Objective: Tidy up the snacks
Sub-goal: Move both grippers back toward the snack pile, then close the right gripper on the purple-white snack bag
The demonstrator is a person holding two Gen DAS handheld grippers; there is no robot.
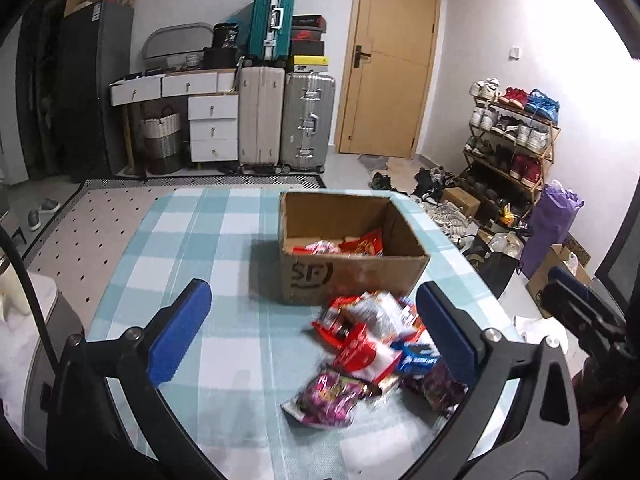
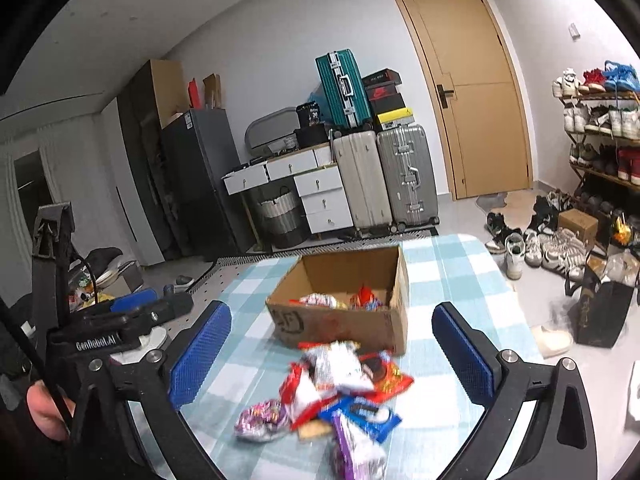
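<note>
Left gripper (image 1: 312,332) hangs wide open and empty, with the snack pile (image 1: 372,356) toward its right finger, just in front of the box (image 1: 352,276). Pile runs roughly from the box's front wall back toward the grippers, packets pointing every which way. Right gripper (image 2: 332,352) is wide open too, nothing held, and the pile sits squarely between its fingers, so the right one looks better lined up. Box already has a few packets inside.

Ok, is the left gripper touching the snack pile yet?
Apart. In the right wrist view the left gripper sits off the table's edge, well left of the snack pile.
</note>
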